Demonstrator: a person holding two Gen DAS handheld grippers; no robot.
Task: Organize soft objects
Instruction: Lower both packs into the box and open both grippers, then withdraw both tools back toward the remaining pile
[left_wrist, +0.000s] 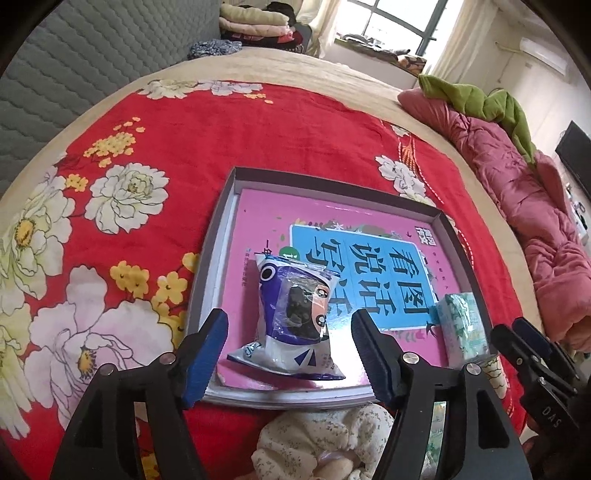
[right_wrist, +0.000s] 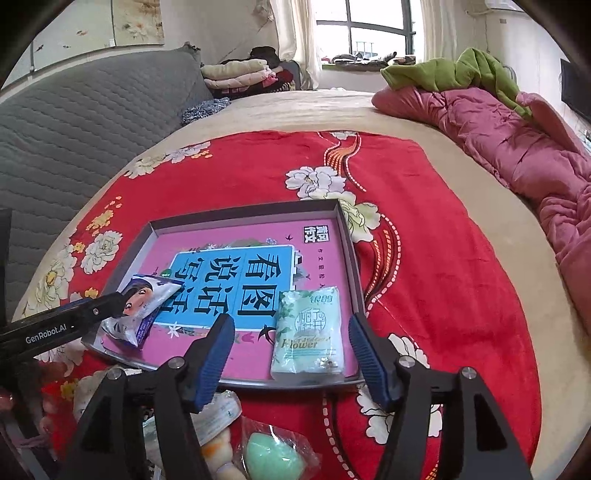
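Snack bag (right_wrist: 142, 314): in your right wrist view, the left gripper (right_wrist: 110, 306) covers its near left part.
Tissue pack (left_wrist: 463, 326): your left finger hides its lower end.
Green sponge (right_wrist: 275, 458): cut off by the bottom edge.
Floral cloth (left_wrist: 325, 439): partly hidden behind your left gripper's frame.
Book title (left_wrist: 369, 280): partly covered by the snack bag.

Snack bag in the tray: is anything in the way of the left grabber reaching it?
Nothing visible. The left gripper is open, and the purple-and-white snack bag lies on the pink book in the tray, right ahead between its fingers.
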